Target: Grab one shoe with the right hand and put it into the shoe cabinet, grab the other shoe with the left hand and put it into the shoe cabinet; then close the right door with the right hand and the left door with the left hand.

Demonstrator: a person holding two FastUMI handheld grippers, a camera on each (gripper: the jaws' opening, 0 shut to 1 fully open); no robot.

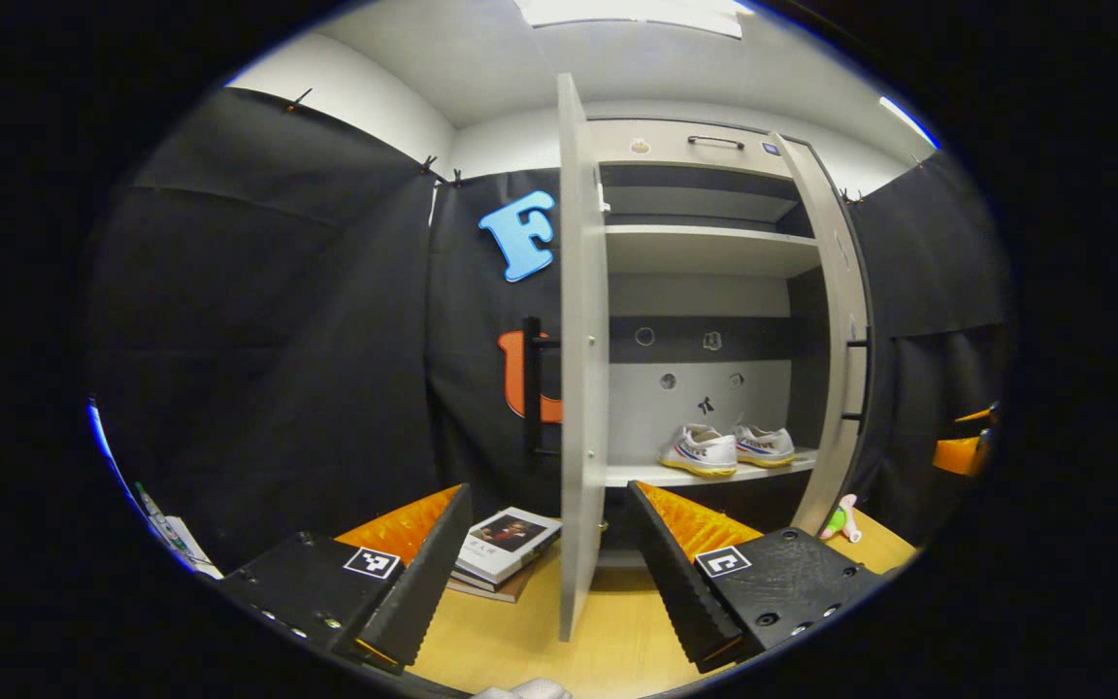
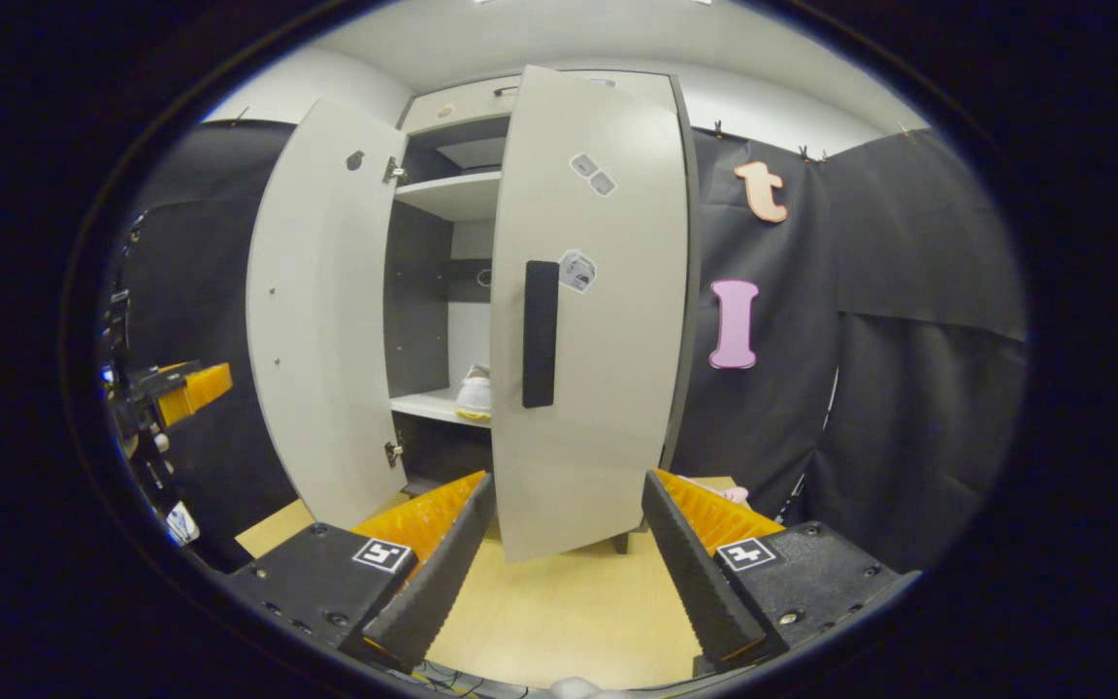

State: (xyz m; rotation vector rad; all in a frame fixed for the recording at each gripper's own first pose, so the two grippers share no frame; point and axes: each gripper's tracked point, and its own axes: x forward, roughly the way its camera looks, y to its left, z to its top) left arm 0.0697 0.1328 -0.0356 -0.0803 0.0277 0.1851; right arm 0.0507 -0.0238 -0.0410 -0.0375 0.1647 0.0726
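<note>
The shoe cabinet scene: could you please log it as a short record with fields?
shoes: both shoes side by side on the cabinet's lower shelf
left door: open
right door: partly open
left claw: open, empty
right claw: open, empty, facing the right door
floor items: books, small toy

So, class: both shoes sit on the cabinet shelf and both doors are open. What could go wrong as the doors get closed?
1. The left door stands edge-on between the left gripper's open jaws; pushing its edge rather than its face might make the gripper slip off.
2. The shoes sit near the shelf's front edge, so a closing door may catch a toe.
3. The right door is part-shut; swinging both together might make them collide.
</note>
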